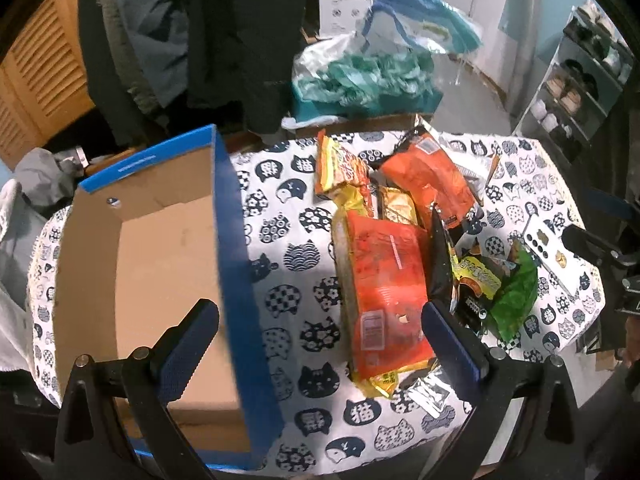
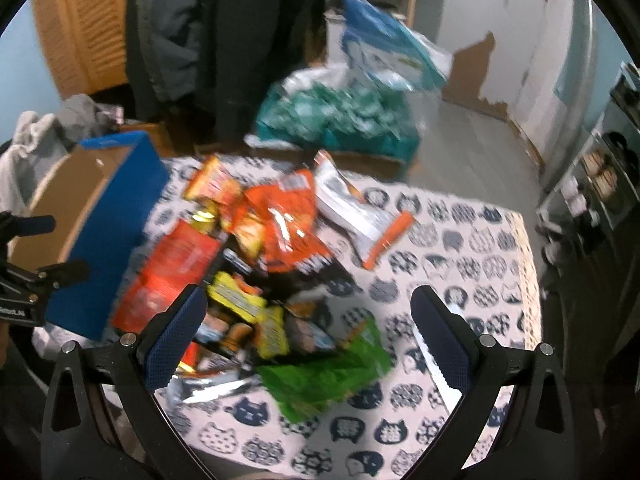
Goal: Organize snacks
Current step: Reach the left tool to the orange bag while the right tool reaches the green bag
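Observation:
A pile of snack packets lies on a cat-print tablecloth (image 1: 280, 216): a large orange-red pack (image 1: 386, 292), an orange bag (image 1: 430, 178), a green bag (image 1: 514, 296) and yellow packets. An open blue cardboard box (image 1: 168, 264) stands left of the pile, empty inside. My left gripper (image 1: 320, 332) is open and empty, above the box's right wall and the red pack. My right gripper (image 2: 306, 328) is open and empty, above the near end of the pile, over the green bag (image 2: 328, 376) and a yellow packet (image 2: 240, 300). The box (image 2: 112, 216) shows at left.
A phone (image 1: 546, 248) lies at the table's right side. A white-and-orange packet (image 2: 360, 216) lies apart at the pile's far right. Teal plastic bags (image 1: 368, 76) and hanging coats (image 1: 224, 40) stand behind the table. A shoe rack (image 1: 580, 88) is at right.

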Motion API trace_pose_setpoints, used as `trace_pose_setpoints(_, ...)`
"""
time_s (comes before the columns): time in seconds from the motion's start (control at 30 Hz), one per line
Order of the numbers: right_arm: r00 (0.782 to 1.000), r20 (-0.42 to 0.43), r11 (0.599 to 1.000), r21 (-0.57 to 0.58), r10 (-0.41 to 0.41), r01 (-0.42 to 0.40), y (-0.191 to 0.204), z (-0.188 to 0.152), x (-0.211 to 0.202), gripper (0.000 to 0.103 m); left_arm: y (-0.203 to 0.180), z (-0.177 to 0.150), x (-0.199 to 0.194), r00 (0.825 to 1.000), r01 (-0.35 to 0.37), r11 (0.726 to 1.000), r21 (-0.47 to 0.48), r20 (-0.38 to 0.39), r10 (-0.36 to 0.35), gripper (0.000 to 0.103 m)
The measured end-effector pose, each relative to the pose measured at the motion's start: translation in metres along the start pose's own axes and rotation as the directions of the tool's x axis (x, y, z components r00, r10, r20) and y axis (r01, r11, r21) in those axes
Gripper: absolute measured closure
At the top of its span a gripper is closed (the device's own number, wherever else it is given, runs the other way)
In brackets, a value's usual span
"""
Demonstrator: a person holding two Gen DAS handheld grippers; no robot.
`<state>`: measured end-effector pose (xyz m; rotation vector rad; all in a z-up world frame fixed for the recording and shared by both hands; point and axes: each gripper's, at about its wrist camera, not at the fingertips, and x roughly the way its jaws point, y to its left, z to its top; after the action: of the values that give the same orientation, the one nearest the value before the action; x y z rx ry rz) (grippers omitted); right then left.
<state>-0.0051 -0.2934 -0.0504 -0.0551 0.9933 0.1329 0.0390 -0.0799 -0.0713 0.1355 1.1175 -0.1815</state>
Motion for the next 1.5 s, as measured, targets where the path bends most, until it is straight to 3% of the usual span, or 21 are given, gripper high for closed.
trace_pose_setpoints(0.2,0.991,-0.119,0.994,0.077,-0.068,0.078,-0.025,-0.021,0.027,0.003,-0.014,0.007,0.021,0.999,-0.005,1.000,0.012,-0.032,0.006,0.001)
trace_pose_setpoints(0.4,0.972,-0.229,0.979,0.178,-0.055,0.097,-0.048,-0.044,0.057,0.003,-0.022,0.013,0.038,0.998,-0.013,1.000,0.005,-0.056,0.013,0.001)
trace_pose_setpoints(0.77,0.951,-0.310,0.961,0.263,0.003,0.083,-0.060,-0.074,0.090,0.003,-0.026,0.016,0.072,0.991,-0.073,0.997,0.009,-0.113,0.074,0.001)
trace_pose_setpoints(1.03,0.932,-0.358,0.947,0.313,0.051,0.068,-0.058,-0.084,0.112,0.003,-0.035,0.015,0.091,0.987,-0.076,0.997,0.033,-0.140,0.080,0.001)
trace_pose_setpoints(1.33,0.922,-0.387,0.942,0.297,-0.031,0.156,-0.082,-0.090,0.116,0.003,-0.062,0.013,0.103,0.984,-0.055,0.995,0.079,-0.165,0.067,0.001)
trace_pose_setpoints(1.5,0.914,-0.389,0.900,0.430,0.110,0.075,-0.093,-0.098,0.123,0.003,-0.071,0.009,0.115,0.975,-0.062,0.993,0.099,-0.206,0.082,0.001)
